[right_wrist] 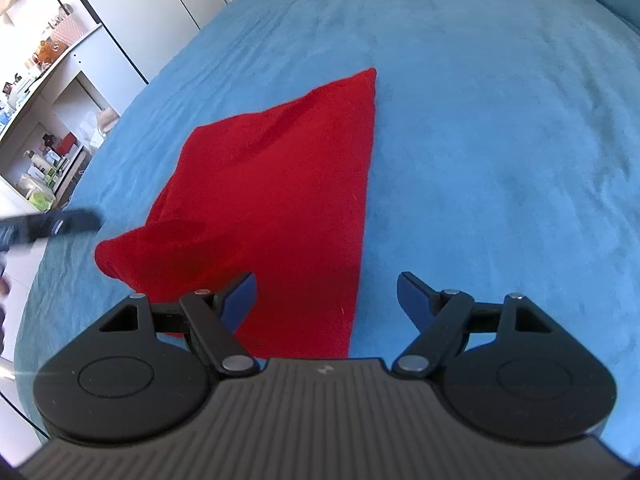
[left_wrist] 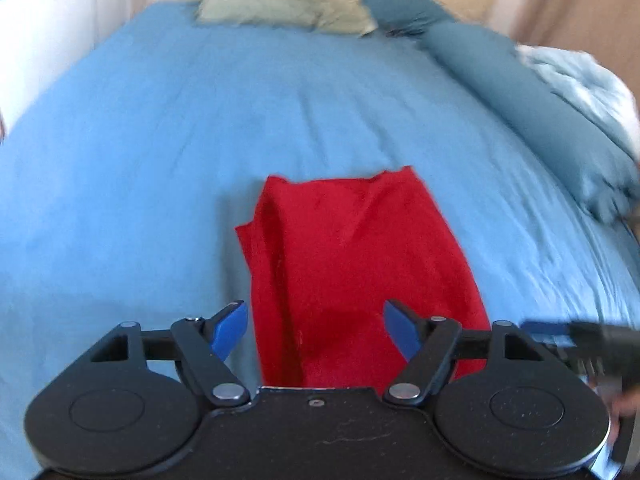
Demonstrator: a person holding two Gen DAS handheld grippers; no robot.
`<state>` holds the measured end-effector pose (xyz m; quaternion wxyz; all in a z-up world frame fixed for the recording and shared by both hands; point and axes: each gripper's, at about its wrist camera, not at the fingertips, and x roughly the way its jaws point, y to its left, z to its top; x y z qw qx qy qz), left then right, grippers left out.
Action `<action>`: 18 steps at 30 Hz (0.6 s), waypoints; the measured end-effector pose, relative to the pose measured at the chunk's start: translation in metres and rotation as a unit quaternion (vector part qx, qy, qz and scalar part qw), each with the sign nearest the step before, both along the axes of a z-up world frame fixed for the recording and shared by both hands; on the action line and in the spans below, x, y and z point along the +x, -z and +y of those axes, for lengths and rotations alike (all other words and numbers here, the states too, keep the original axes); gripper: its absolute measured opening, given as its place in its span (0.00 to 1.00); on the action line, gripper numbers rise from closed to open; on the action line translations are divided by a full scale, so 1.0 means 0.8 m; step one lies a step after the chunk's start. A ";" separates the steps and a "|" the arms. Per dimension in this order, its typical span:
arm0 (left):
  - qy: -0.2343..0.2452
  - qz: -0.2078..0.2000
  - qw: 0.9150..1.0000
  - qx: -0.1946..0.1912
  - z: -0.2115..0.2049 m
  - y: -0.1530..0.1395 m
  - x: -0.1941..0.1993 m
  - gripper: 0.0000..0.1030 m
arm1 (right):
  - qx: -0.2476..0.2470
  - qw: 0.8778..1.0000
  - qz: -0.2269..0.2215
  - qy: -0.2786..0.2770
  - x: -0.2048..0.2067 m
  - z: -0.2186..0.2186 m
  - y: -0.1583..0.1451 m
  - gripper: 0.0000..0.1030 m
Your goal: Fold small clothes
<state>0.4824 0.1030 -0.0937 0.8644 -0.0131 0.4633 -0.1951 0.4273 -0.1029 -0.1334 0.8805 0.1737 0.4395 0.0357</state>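
Observation:
A small red garment (left_wrist: 352,264) lies partly folded on the blue bed sheet (left_wrist: 140,140), its left side doubled over in a raised fold. My left gripper (left_wrist: 316,330) hovers over the garment's near end, jaws apart; the blue pads (left_wrist: 232,328) stand either side of the cloth without pressing it. In the right wrist view the red garment (right_wrist: 280,184) tapers to a far corner. My right gripper (right_wrist: 328,300) is open above its near right edge, half over the bare sheet (right_wrist: 500,140). The left gripper (right_wrist: 48,226) shows as a dark blur at the left.
A green pillow (left_wrist: 280,10) lies at the head of the bed, with teal pillows (left_wrist: 520,92) and a pale blue duvet (left_wrist: 580,84) along the right side. Shelves with small items (right_wrist: 48,140) and a white cabinet (right_wrist: 152,20) stand beside the bed's left edge.

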 end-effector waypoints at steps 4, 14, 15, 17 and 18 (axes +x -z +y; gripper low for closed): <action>-0.016 0.067 0.998 -0.005 -0.001 0.037 0.016 0.41 | 0.004 1.000 -0.003 0.007 -0.001 0.006 -0.001 0.90; -0.008 0.078 0.996 0.038 0.013 0.075 -0.034 0.35 | 0.022 1.000 0.013 0.015 -0.008 0.006 0.012 0.90; -0.007 0.074 0.996 0.038 0.013 0.074 -0.035 0.25 | 0.023 1.000 0.014 0.016 -0.009 0.005 0.013 0.90; 0.002 0.062 0.997 0.040 0.009 0.069 -0.033 0.18 | 0.022 1.000 0.012 0.015 -0.009 0.003 0.012 0.90; 0.006 0.053 0.998 0.044 0.005 0.063 -0.033 0.18 | 0.021 1.000 0.012 0.013 -0.009 0.003 0.011 0.90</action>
